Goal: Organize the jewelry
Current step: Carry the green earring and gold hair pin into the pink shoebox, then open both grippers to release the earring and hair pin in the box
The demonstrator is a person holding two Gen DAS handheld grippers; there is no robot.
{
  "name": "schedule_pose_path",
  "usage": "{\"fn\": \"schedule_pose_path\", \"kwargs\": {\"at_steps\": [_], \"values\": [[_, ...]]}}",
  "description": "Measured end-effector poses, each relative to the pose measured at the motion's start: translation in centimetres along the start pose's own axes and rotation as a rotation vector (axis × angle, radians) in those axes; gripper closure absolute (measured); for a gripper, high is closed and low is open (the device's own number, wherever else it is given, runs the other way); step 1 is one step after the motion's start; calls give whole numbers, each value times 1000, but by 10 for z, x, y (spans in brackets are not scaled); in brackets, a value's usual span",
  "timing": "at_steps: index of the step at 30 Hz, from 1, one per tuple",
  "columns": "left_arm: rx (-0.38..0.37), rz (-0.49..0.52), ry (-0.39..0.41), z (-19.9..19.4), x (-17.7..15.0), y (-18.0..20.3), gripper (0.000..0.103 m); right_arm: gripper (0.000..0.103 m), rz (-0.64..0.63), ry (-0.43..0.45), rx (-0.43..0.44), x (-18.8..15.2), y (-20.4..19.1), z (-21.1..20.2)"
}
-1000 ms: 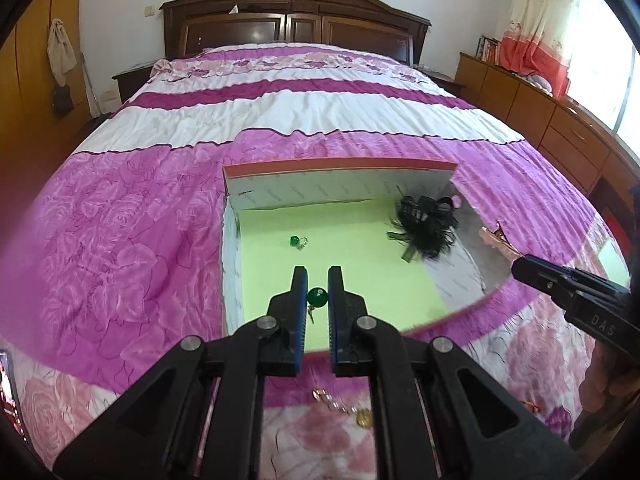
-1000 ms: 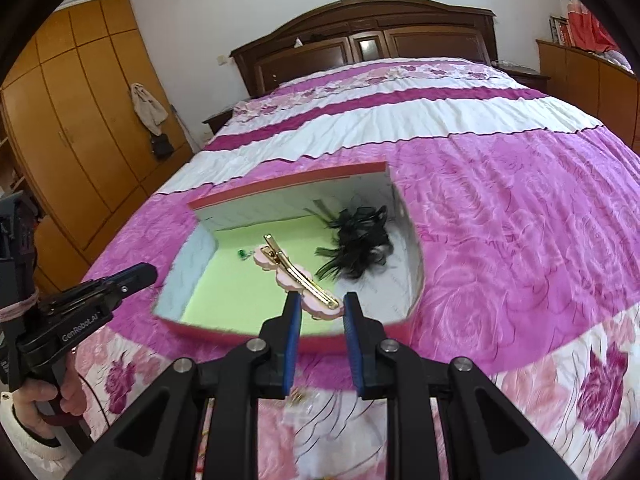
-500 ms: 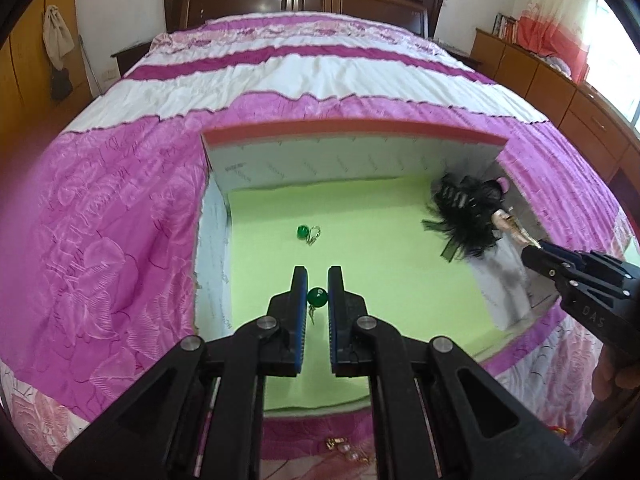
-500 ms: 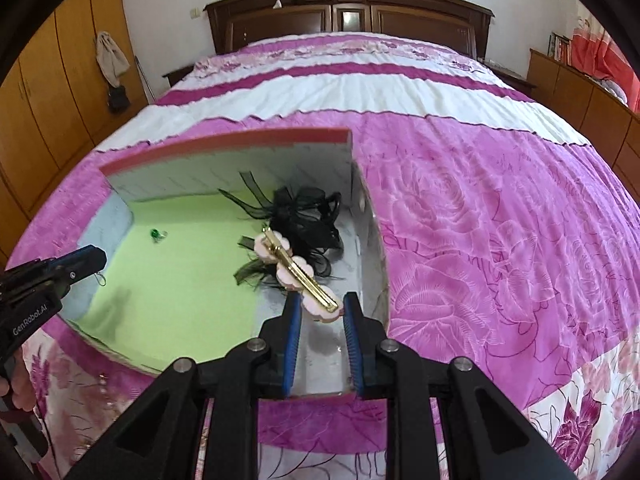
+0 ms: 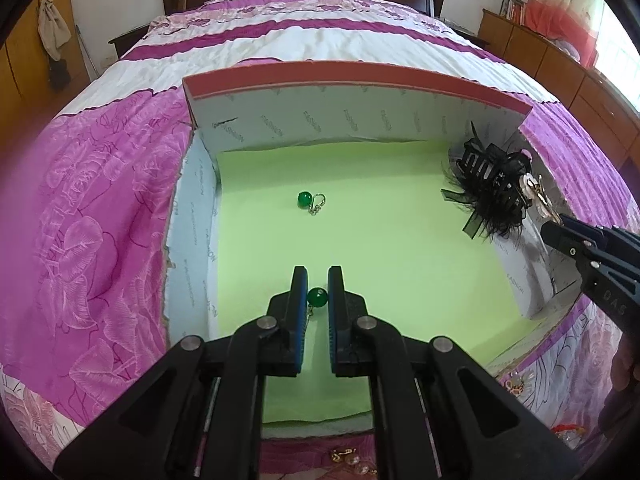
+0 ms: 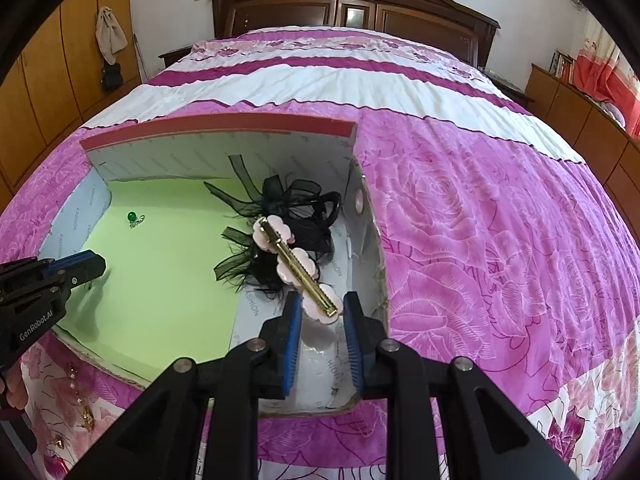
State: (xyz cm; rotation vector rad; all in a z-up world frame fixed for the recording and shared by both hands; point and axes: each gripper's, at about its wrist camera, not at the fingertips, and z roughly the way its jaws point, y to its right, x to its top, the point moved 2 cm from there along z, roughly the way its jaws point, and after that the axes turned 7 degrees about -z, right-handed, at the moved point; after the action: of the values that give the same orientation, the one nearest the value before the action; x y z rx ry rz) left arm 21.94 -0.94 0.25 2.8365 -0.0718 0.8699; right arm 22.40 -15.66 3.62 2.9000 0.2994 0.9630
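Note:
An open box [image 5: 352,76] with a red rim and a lime-green floor lies on the bed. My left gripper [image 5: 318,282] is shut on a green bead earring [image 5: 318,297] and hangs low over the near part of that floor. A second green bead earring [image 5: 306,200] lies farther in. My right gripper [image 6: 322,306] is shut on a pink flower hair clip with a gold bar [image 6: 298,268], held over the box's right side, just above a black feathered claw clip [image 6: 296,208]. In the right wrist view the left gripper [image 6: 86,266] shows at the left edge.
The box sits on a pink and white floral bedspread [image 6: 460,208]. Loose gold jewelry lies on the cover in front of the box [image 5: 350,456] and at its left front corner [image 6: 82,400]. A dark wooden headboard [image 6: 352,4] stands far behind. Wooden cabinets [image 5: 560,64] line the right wall.
Both grippers have come forward and down over the box, each holding its item. The left now hangs over the green floor; the right has swung across to the black claw clip.

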Motion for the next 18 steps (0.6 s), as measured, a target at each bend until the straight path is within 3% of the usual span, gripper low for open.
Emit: {"fn": "schedule_pose_path", "kwargs": {"at_steps": [5, 9, 11, 18], "values": [[11, 18, 3, -4, 0, 3, 98, 69, 42, 24, 58, -1, 2, -4], [11, 19, 16, -14, -2, 4, 81, 59, 52, 60, 90, -1, -1, -16], [4, 14, 33, -22, -2, 4, 78, 57, 50, 83, 95, -1, -3, -25], [-35, 0, 95, -57, -3, 9, 75, 51, 92, 187, 133, -3, -1, -65]]}}
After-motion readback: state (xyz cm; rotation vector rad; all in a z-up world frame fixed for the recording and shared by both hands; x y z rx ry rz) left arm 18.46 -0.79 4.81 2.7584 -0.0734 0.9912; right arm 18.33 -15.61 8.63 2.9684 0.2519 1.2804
